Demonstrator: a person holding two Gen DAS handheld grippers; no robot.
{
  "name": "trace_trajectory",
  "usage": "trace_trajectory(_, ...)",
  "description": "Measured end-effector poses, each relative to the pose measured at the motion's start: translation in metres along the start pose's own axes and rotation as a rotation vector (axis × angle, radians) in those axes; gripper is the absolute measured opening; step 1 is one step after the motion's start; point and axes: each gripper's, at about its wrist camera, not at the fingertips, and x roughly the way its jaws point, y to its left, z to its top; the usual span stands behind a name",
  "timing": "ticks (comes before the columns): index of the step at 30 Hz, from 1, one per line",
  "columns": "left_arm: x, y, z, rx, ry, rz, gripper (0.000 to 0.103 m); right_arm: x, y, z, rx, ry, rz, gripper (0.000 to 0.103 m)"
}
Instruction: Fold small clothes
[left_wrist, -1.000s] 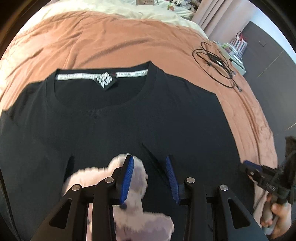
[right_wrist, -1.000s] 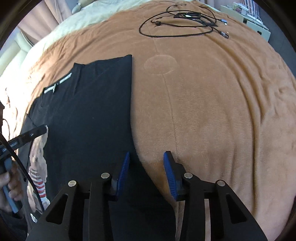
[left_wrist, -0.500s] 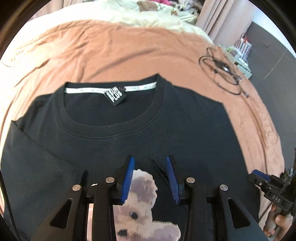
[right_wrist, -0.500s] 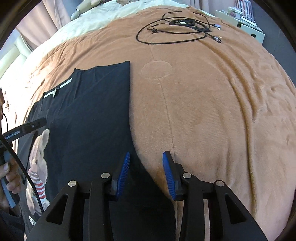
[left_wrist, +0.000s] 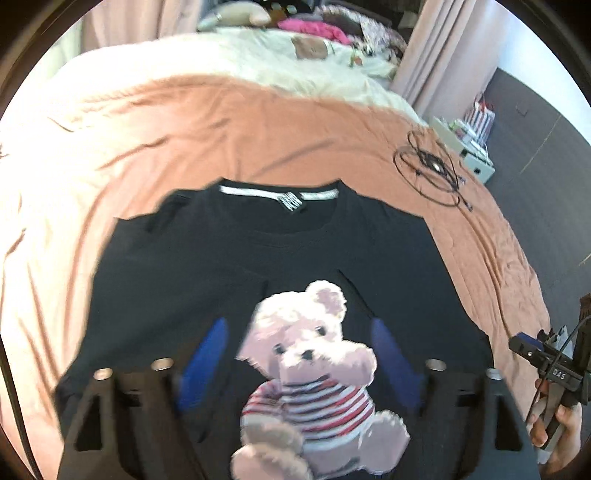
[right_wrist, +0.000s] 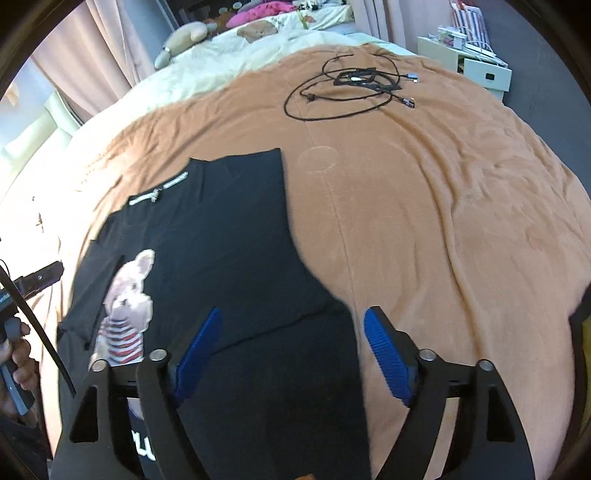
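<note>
A black T-shirt (left_wrist: 177, 280) with a teddy-bear print (left_wrist: 314, 354) lies on the orange-brown blanket, its sleeves folded in over the body. It also shows in the right wrist view (right_wrist: 236, 258). My left gripper (left_wrist: 299, 358) is open and empty, held above the bear print. My right gripper (right_wrist: 295, 350) is open and empty, over the shirt's lower right edge. The right gripper also shows at the left wrist view's right edge (left_wrist: 550, 365).
The orange-brown blanket (right_wrist: 443, 206) covers the bed. A coiled black cable (right_wrist: 351, 88) lies at its far side. Cream bedding with plush toys (right_wrist: 236, 40) is behind. A white cabinet (right_wrist: 476, 66) stands off the bed's right side.
Both grippers have opened wide and pulled back from the shirt. The bear print, partly covered before, now shows in full.
</note>
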Motion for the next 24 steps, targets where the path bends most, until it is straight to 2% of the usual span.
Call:
trace_trajectory(2, -0.019, 0.007, -0.006, -0.005, -0.016, -0.001, 0.098, -0.017, -0.002, -0.009, 0.0, -0.033, 0.012, 0.085)
trace_trajectory(5, -0.041, 0.015, -0.016, -0.008, -0.012, -0.002, 0.098, -0.039, -0.005, -0.025, 0.017, -0.053, 0.014, 0.094)
trace_trajectory(10, -0.083, 0.028, -0.039, -0.012, -0.053, -0.038, 0.098, -0.073, -0.001, -0.046, 0.009, -0.088, -0.003, 0.097)
trace_trajectory(12, -0.1, 0.032, -0.049, 0.009, -0.073, -0.037, 0.098, -0.09, 0.002, -0.056, 0.005, -0.109, -0.005, 0.102)
trace_trajectory(15, -0.123, 0.038, -0.065, 0.017, -0.104, -0.033, 0.098, -0.111, 0.004, -0.07, 0.013, -0.125, -0.008, 0.103)
trace_trajectory(19, -0.146, 0.051, -0.085, 0.001, -0.108, -0.05, 0.098, -0.137, 0.004, -0.086, 0.049, -0.163, -0.03, 0.103)
trace_trajectory(24, -0.179, 0.072, -0.111, -0.027, -0.158, -0.043, 0.098, -0.155, 0.013, -0.108, 0.012, -0.161, -0.032, 0.103)
